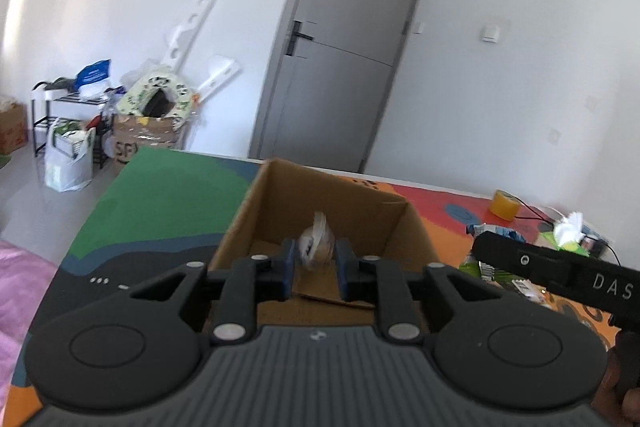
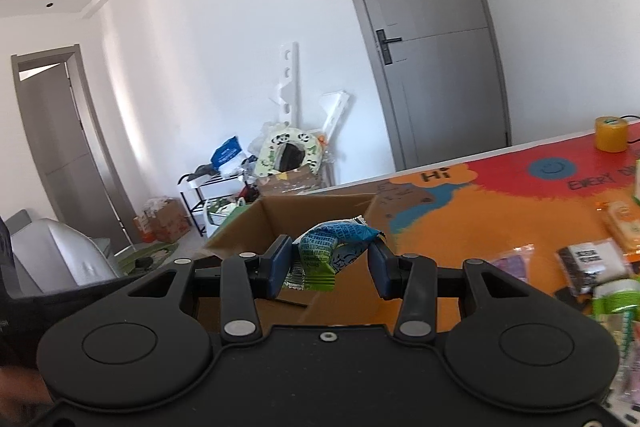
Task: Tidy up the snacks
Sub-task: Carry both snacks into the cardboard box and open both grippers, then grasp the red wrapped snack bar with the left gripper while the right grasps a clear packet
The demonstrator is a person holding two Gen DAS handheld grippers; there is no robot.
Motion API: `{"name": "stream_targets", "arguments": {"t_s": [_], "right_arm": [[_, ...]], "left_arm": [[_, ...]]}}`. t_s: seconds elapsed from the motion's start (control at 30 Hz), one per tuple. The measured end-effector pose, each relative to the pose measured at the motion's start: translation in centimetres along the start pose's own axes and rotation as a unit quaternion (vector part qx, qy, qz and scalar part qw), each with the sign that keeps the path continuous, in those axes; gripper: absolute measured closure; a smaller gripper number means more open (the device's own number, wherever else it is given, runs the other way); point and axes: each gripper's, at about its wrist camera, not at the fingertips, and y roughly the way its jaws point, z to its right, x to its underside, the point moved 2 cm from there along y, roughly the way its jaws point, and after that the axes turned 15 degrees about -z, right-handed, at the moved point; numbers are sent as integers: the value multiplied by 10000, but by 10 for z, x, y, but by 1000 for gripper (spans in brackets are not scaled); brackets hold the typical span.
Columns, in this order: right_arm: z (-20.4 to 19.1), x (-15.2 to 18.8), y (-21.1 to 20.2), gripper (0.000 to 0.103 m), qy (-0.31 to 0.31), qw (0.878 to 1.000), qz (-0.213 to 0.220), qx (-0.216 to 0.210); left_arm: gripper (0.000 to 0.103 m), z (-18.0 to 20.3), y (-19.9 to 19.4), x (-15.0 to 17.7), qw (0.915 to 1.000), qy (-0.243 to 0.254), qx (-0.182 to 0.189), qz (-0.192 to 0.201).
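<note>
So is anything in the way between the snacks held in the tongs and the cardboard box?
Nothing visible blocks either one. The left tongs hold a pale wrapped snack already over the open cardboard box. The right tongs hold a blue-green packet at the box's near edge; the top is open.
</note>
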Motion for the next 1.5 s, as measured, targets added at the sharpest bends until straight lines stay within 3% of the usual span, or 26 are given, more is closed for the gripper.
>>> {"name": "stream_targets", "arguments": {"t_s": [0.13, 0.33, 0.4, 0.47, 0.57, 0.6, 0.7, 0.83, 1.03, 1.13, 1.37, 1.5], "right_arm": [[-7, -2, 9, 60, -4, 10000, -30, -89], [-15, -8, 16, 58, -41, 9996, -53, -274], [-15, -11, 15, 52, -4, 9994, -27, -341], [-11, -11, 10, 39, 79, 9993, 80, -355], [-2, -5, -4, 31, 188, 9990, 194, -361], [2, -4, -7, 29, 235, 9989, 208, -334], [16, 6, -21, 11, 353, 9988, 274, -200], [39, 15, -35, 4, 498, 9984, 263, 37], [65, 31, -61, 0, 668, 9962, 372, 427], [77, 39, -71, 0, 749, 9954, 311, 501], [99, 54, -93, 0, 811, 9940, 347, 648], [110, 60, -103, 0, 853, 9935, 352, 670]], "left_arm": [[79, -10, -3, 2, 9997, -213, -11, -70], [56, -13, -18, 5, 9992, -397, -89, 60], [47, -9, -21, 5, 9991, -388, -150, 68], [39, -6, -24, 7, 9990, -380, -219, 104], [27, 2, -25, 9, 9989, -385, -255, 115], [26, 5, -24, 9, 9985, -432, -309, 109], [22, 18, -24, 11, 9984, -370, -397, 136], [14, 35, -28, 15, 9990, -229, -328, 220], [9, 61, -32, 20, 9992, -119, -259, 279], [8, 74, -35, 23, 9987, 10, -303, 405], [8, 96, -33, 31, 9997, 67, 42, 241], [8, 109, -34, 33, 9993, 205, 53, 306]]}}
